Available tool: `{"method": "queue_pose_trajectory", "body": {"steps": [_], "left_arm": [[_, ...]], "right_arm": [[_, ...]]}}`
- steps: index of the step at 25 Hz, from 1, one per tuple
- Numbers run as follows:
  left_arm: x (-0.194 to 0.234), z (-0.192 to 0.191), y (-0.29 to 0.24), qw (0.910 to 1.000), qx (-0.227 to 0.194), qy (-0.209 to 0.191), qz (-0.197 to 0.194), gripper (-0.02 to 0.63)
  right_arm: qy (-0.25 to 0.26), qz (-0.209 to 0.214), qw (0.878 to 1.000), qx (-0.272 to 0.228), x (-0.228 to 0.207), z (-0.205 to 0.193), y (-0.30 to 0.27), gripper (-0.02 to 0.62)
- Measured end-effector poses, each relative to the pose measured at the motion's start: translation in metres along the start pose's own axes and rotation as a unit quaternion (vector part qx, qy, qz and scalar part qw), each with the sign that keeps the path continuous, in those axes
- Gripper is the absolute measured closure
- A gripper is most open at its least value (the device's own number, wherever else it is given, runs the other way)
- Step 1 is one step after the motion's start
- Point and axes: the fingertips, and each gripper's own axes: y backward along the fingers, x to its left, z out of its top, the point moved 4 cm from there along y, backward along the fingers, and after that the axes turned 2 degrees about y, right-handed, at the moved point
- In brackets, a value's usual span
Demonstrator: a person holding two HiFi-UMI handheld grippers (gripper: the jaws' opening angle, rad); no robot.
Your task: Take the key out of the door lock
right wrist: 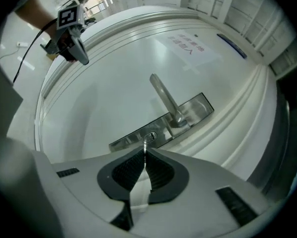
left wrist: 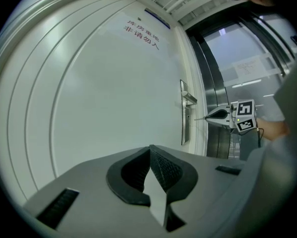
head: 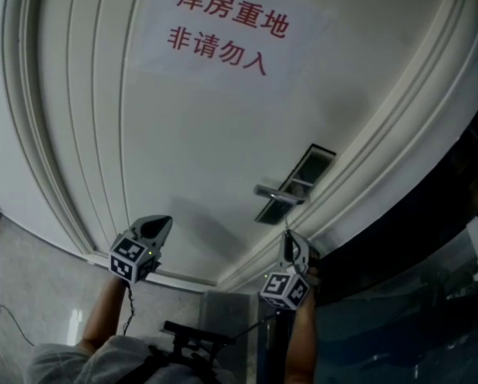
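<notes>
Looking down from my head, I see one white door point(head: 207, 134) with curved raised mouldings. It carries one paper sign point(head: 223, 30) in red characters and one long, narrow metal lock plate point(head: 315, 162) with one straight lever handle point(head: 272, 191). My left gripper point(head: 165, 221) hangs well apart from the lock. My right gripper point(head: 286, 234) sits just below the plate. The key is too small to make out here.

In the left gripper view, my left jaws are together. Their dark ribbed pads meet at the tips with nothing between them. Across the door, my right gripper holds one thin key point(left wrist: 199, 118). Its long axis lies roughly level and its tip points at the lock plate.

In the right gripper view, my right jaws are clamped on the key, a flat sliver of bright metal seen edge-on. It runs straight out from the jaw tips towards the single round keyhole point(right wrist: 150, 136) in the shiny plate, close to the lever's base. I cannot tell whether its tip is in the keyhole or just clear of it.
</notes>
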Motion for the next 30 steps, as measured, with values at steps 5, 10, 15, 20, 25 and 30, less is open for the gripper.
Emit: {"method": "queue_pose_trajectory", "body": {"steps": [5, 10, 15, 20, 25, 30], "left_arm": [[-0.006, -0.005, 0.002, 0.9998, 0.008, -0.01, -0.014, 0.614], [-0.009, -0.005, 0.008, 0.9996, 0.007, -0.013, -0.024, 0.614], [-0.013, -0.002, 0.016, 0.9994, 0.002, -0.015, -0.031, 0.614], [-0.017, 0.0, 0.024, 0.9989, -0.002, -0.021, -0.043, 0.614], [-0.021, 0.002, 0.037, 0.9983, -0.005, -0.02, -0.055, 0.614], [-0.024, 0.005, 0.053, 0.9977, -0.011, -0.027, -0.061, 0.614]], "right_arm": [[-0.117, -0.008, 0.993, 0.002, 0.006, -0.01, 0.015, 0.574], [-0.204, -0.014, 0.979, -0.002, 0.009, -0.007, 0.033, 0.574], [-0.286, -0.012, 0.958, -0.004, 0.013, -0.001, 0.05, 0.574], [-0.359, -0.008, 0.933, -0.01, 0.022, 0.008, 0.066, 0.574], [-0.395, -0.013, 0.918, 0.0, 0.037, 0.008, 0.083, 0.574], [-0.443, -0.015, 0.897, 0.007, 0.055, 0.011, 0.103, 0.574]]}}
